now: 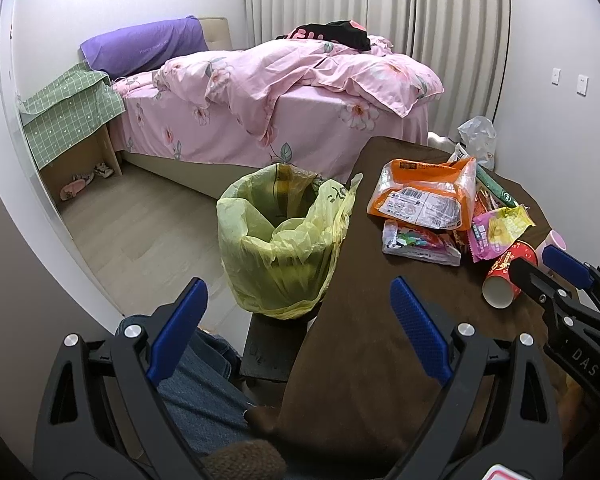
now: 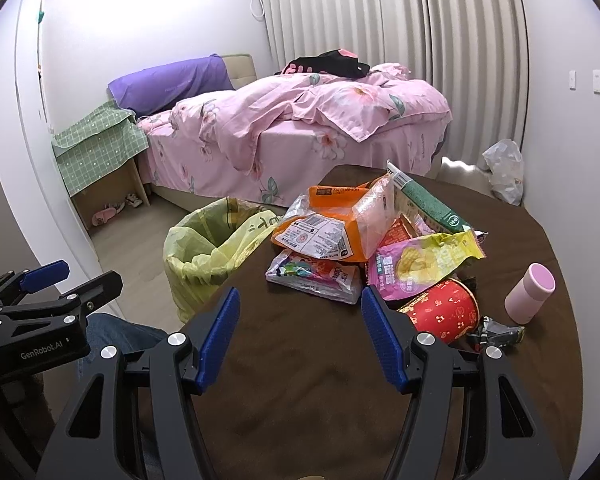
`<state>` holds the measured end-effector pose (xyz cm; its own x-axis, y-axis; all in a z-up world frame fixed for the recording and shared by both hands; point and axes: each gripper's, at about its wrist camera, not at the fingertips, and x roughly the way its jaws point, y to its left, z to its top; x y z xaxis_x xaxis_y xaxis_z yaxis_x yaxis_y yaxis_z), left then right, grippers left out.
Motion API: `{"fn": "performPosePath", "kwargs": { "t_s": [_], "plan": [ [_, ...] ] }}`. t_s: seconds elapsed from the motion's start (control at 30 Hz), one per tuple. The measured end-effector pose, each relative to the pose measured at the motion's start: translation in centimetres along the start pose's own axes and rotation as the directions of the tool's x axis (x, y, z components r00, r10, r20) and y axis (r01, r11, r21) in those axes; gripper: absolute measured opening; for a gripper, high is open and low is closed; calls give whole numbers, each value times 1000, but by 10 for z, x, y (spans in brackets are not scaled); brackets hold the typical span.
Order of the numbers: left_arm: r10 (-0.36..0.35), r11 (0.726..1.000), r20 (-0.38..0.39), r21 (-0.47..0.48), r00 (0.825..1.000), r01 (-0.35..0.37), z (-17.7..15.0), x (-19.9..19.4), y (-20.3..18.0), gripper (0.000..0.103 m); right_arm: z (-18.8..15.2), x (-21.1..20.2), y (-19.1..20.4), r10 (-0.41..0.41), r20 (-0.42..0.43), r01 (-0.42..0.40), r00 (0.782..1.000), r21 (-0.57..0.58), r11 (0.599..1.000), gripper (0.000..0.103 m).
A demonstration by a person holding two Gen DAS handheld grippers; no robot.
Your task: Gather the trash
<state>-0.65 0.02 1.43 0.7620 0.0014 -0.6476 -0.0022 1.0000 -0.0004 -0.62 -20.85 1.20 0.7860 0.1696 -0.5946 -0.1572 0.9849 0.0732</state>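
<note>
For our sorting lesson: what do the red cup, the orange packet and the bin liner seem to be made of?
Red cup: probably coated paper, with a printed wall and white inside.
Orange packet: glossy plastic film, creased, partly see-through.
Bin liner: thin yellow plastic, translucent and wrinkled.

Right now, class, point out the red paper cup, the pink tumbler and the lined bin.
red paper cup (image 2: 446, 312), right wrist view, on its printed side.
pink tumbler (image 2: 530, 294), right wrist view, mid-body.
lined bin (image 1: 284, 256), left wrist view, on the yellow liner's front.
</note>
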Motion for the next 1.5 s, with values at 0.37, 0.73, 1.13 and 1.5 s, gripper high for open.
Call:
{"fn": "performPosePath", "kwargs": {
  "t_s": [0.37,0.73,1.13,1.5],
  "plan": [
    [4,1000,-1,-7,1000,-4,0,-2,3,88,-1,-1,0,2,2,-2,1000,3,1000,60],
    [6,1000,-3,-13,1000,-6,-2,-1,5,88,-2,0,-1,3,0,-3,1000,3,1000,60],
    [5,1000,-3,-11,1000,-5,-2,-1,6,88,-2,0,-1,4,1,-4,1000,4,1000,60],
    [5,1000,-3,-12,1000,-5,-2,0,6,88,-2,1,-1,4,0,-4,1000,5,1000,60]
  ]
}}
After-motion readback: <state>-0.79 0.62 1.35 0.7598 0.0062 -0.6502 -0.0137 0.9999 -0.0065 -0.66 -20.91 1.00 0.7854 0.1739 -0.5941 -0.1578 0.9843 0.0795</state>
